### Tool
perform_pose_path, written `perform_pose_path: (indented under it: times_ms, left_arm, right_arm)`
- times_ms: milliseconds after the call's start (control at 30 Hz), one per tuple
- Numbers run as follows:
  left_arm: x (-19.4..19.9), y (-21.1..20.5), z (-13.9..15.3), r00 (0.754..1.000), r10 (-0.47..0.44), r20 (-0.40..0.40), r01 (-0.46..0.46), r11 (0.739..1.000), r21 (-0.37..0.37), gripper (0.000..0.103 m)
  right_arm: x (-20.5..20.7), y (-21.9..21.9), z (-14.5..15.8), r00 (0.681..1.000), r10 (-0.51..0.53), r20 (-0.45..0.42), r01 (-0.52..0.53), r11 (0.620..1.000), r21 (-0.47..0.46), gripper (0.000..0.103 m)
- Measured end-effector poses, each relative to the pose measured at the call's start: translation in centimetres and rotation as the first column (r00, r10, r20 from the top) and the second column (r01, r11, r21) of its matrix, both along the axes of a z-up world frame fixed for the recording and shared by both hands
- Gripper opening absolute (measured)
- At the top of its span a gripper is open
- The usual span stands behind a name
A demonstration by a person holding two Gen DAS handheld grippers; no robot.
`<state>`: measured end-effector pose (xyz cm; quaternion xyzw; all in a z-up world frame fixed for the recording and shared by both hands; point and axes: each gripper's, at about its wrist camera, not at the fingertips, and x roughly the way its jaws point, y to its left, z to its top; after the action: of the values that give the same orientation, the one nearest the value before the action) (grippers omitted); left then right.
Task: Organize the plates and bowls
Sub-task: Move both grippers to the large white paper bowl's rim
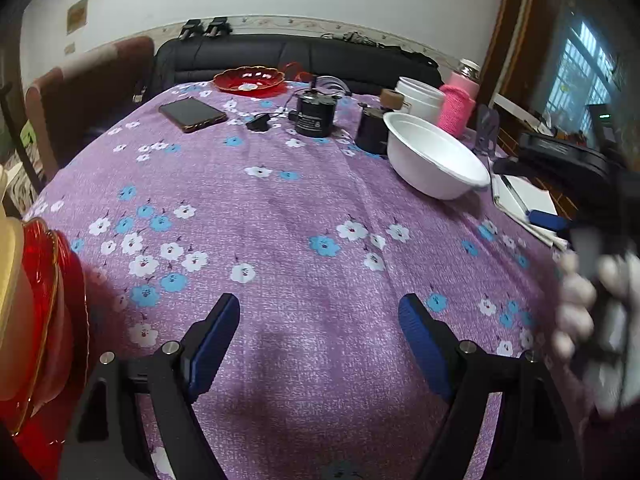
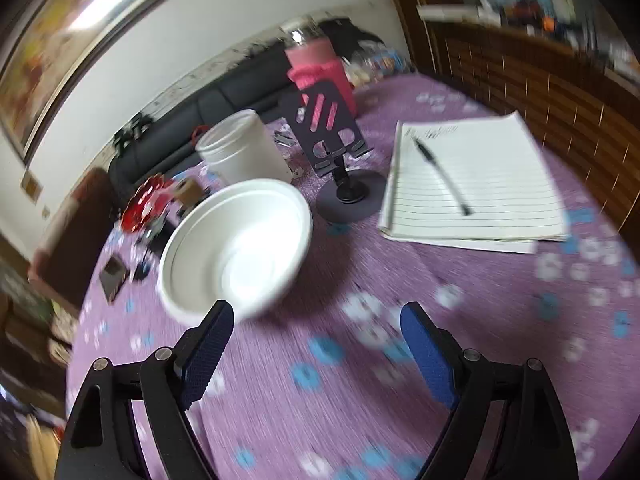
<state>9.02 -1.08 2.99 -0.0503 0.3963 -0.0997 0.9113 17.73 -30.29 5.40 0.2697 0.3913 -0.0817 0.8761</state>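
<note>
The white bowl [image 2: 236, 248] sits upright on the surface [image 2: 400, 400], left of centre in the right wrist view and just above the right claw [image 2: 316, 320]. That claw stands wide with nothing between its fingers; its left finger overlaps the bowl's near rim in the picture, though contact cannot be told through the blur. The left claw [image 1: 320, 312] is also wide and empty, over bare flowered cloth at the bottom of its frame.

In the left wrist view a red dish [image 1: 249, 79] lies at the upper centre, far across the surface, and another red dish [image 1: 44, 320] with a gold edge fills the lower left corner, too close to read clearly.

The bowl looks thin-walled and light, likely foam or plastic, so it should lift easily but may flex or slide if squeezed hard. The rolled rim seems the best hold, 1 finger inside and 1 outside.
</note>
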Motion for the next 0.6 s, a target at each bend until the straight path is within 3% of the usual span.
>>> perform_pose_path:
  times_ms: [100, 167, 233, 267, 467, 600]
  left_arm:
    - [0.3, 0.4, -0.1, 1.0, 0.012, -0.011, -0.012, 1.0, -0.016, 0.081]
    - [0.5, 0.4, -0.2, 1.0, 0.014, -0.024, -0.014, 1.0, -0.019, 0.081]
    - [0.6, 0.4, -0.4, 0.999, 0.013, -0.037, -0.013, 1.0, -0.02, 0.081]
    - [0.6, 0.5, -0.4, 0.999, 0.012, -0.04, -0.013, 1.0, -0.02, 0.081]
    - [0.6, 0.8, -0.3, 0.999, 0.025, -0.037, -0.026, 0.999, -0.025, 0.081]
    - [0.6, 1.1, -0.3, 0.999, 0.037, -0.036, -0.038, 0.999, -0.033, 0.081]
  right_arm:
    - [3.0, -0.5, -1.3, 0.999, -0.015, -0.034, 0.018, 0.996, 0.087, 0.081]
    - [4.4, -0.6, -2.0, 0.998, -0.013, -0.055, 0.021, 0.991, 0.135, 0.065]
    - [5.4, -0.4, -2.8, 0.997, 0.014, -0.082, 0.001, 0.985, 0.174, 0.028]
    - [5.5, -0.2, -3.1, 0.996, 0.027, -0.089, -0.01, 0.982, 0.189, 0.022]
    - [2.2, 0.7, -2.8, 0.993, 0.108, -0.049, -0.091, 0.958, 0.272, 0.018]
    - [-2.0, 1.0, -3.3, 0.982, 0.188, 0.02, -0.176, 0.867, 0.467, 0.018]
